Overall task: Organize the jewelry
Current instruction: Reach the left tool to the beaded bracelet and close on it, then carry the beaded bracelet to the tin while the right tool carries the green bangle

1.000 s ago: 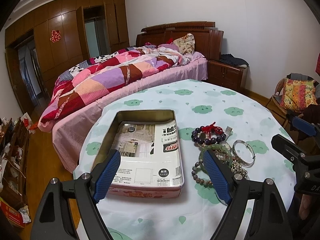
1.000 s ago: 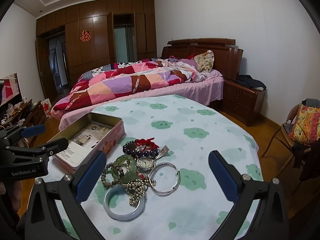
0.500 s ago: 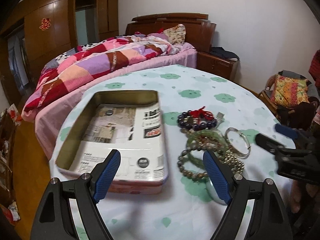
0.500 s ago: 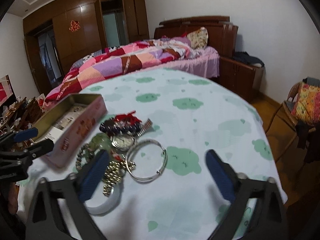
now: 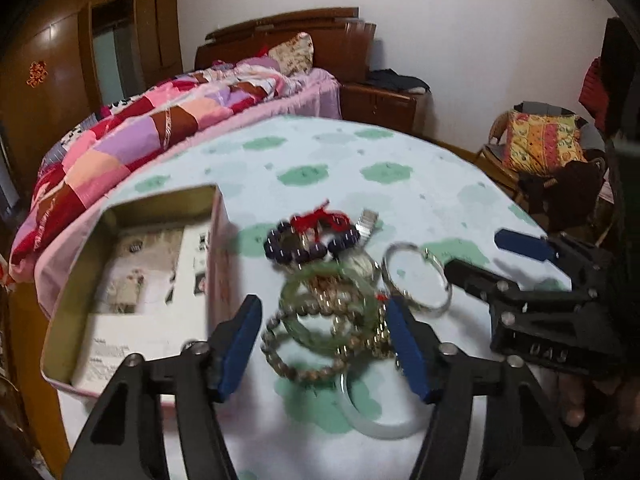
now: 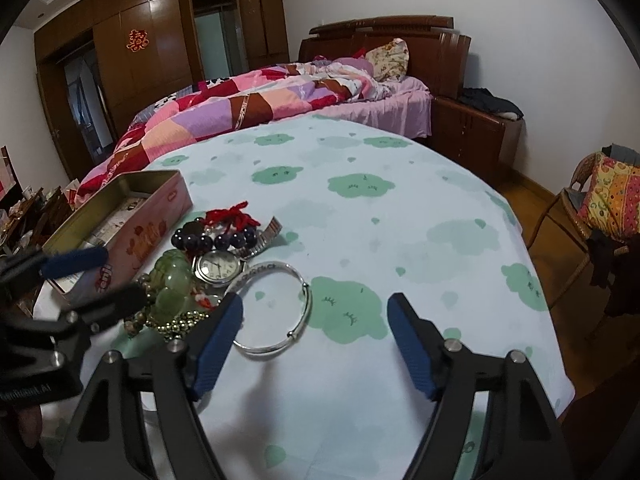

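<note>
Left gripper [image 5: 324, 344]: jaws apart and closing, angled down over the jewelry heap. Nothing pinched yet; the brown bead bracelet [image 5: 296, 360] and green jade bangle [image 5: 328, 312] lie framed between the blue pads on the tabletop [image 5: 400, 200], whether touched I cannot tell, the view is blurred.

Right gripper [image 6: 316, 344]: jaws also apart and closing, nothing clamped. Its left pad lies across the near-left arc of the silver bangle [image 6: 276, 308]; the rest of the gap shows only cloth. Contact uncertain.

Outward from the grippers: the heap sits near the tabletop's left edge as the right wrist view shows it. A wristwatch [image 6: 218, 266] lies face up, touching the silver bangle's far-left arc. Beyond it a dark bead bracelet [image 6: 212, 240] with a red tassel. A pale bangle [image 5: 380, 416] lies nearest the front edge, partly under the bead bracelet. A gold bead chain [image 6: 180, 322] is tangled through the green pieces.

Tin box [image 5: 108, 220]: open, just left of the heap at the left edge. Inside, only a printed paper sheet; no jewelry in it that I can see.

Progress, judged: nothing sorted yet. Every piece is still on the cloth; the first pick is only being set up.

Pose: both grippers pitch downward, side by side, the left one nearer the box. A fingertip shows below the right gripper's body.
</note>
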### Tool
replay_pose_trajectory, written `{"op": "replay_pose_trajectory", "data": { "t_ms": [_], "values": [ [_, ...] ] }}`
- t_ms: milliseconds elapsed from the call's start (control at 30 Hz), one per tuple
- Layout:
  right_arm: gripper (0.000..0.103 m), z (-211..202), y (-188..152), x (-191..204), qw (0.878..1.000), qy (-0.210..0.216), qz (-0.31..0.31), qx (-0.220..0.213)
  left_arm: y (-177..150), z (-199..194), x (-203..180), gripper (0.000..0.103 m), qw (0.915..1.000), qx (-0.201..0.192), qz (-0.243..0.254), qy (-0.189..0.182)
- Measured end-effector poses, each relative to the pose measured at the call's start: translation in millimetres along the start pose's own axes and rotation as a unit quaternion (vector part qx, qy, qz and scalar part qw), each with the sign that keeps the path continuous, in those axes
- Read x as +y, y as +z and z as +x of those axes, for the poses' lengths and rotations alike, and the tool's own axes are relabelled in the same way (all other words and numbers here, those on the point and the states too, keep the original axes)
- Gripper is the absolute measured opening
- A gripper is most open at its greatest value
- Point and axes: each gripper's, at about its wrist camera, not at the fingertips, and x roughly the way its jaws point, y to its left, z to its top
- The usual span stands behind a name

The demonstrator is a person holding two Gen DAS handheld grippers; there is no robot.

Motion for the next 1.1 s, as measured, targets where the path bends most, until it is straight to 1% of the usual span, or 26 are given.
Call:
{"op": "replay_pose_trajectory", "data": {
  "t_ms": [67, 133, 200, 233, 267, 300, 333, 367, 400, 533, 700, 800, 933, 1033, 1100],
  "values": [
    [0.079, 1.3, 0.5, 0.8, 1.0, 0.002, 0.002, 0.003, -4.5, 2.7, -1.0, 0.057, 1.0, 0.007, 0.001, -0.003],
    [0.082, 2.3, 1.0, 0.8, 1.0, 0.003, 0.002, 0.003, -5.4, 6.8, -2.1, 0.054, 0.9999, 0.014, 0.001, -0.009],
    [0.082, 2.4, 1.7, 2.7, 1.0, 0.003, -0.001, 0.002, -5.7, 10.9, -4.0, 0.05, 0.9998, 0.018, 0.004, -0.012],
    [0.082, 2.3, 1.5, 3.2, 1.0, 0.003, -0.002, 0.002, -6.2, 13.4, -5.6, 0.044, 0.9996, 0.021, 0.007, -0.017],
    [0.082, 4.1, 2.8, 2.6, 1.0, 0.004, -0.002, 0.002, -7.1, 15.8, -5.9, 0.033, 0.9994, 0.026, 0.007, -0.023],
    [0.082, 4.0, 2.5, 2.3, 1.0, 0.004, -0.002, 0.002, -7.6, 16.4, -5.2, 0.025, 0.9991, 0.025, 0.004, -0.032],
    [0.082, 4.4, 2.7, 3.1, 1.0, 0.004, -0.001, 0.002, -8.1, 15.9, -4.1, 0.011, 0.999, 0.027, 0.002, -0.036],
    [0.082, 4.0, 2.5, 2.8, 1.0, 0.004, 0.0, 0.002, -8.2, 13.9, -2.9, 0.009, 0.9991, 0.023, 0.0, -0.035],
    [0.082, 3.7, 2.3, 3.1, 1.0, 0.005, 0.0, 0.001, -7.3, 9.0, -1.3, 0.007, 0.9992, 0.014, -0.003, -0.036],
    [0.082, 4.4, 2.7, 4.1, 1.0, 0.006, 0.001, 0.0, -1.1, -8.8, 2.9, 0.007, 0.9985, -0.019, -0.009, -0.05],
    [0.082, 4.6, 3.1, 5.1, 1.0, 0.005, -0.001, -0.001, 6.4, -25.7, 7.7, 0.007, 0.9979, -0.051, -0.004, -0.039],
    [0.082, 2.6, 5.7, 10.2, 1.0, 0.008, -0.014, -0.005, 13.4, -38.1, 15.5, 0.007, 0.9968, -0.074, -0.009, -0.029],
    [0.081, 0.4, 15.9, 26.2, 0.998, 0.035, -0.043, -0.005, 20.6, -51.1, 24.2, 0.007, 0.9951, -0.097, -0.012, -0.014],
    [0.076, 1.7, 26.1, 42.1, 0.996, 0.058, -0.067, -0.001, 24.1, -56.5, 30.5, 0.007, 0.9941, -0.108, -0.013, -0.004],
    [0.072, 7.6, 31.9, 52.4, 0.994, 0.069, -0.078, 0.012, 26.0, -57.8, 35.1, 0.007, 0.9936, -0.112, -0.015, 0.003]
  ]
}}
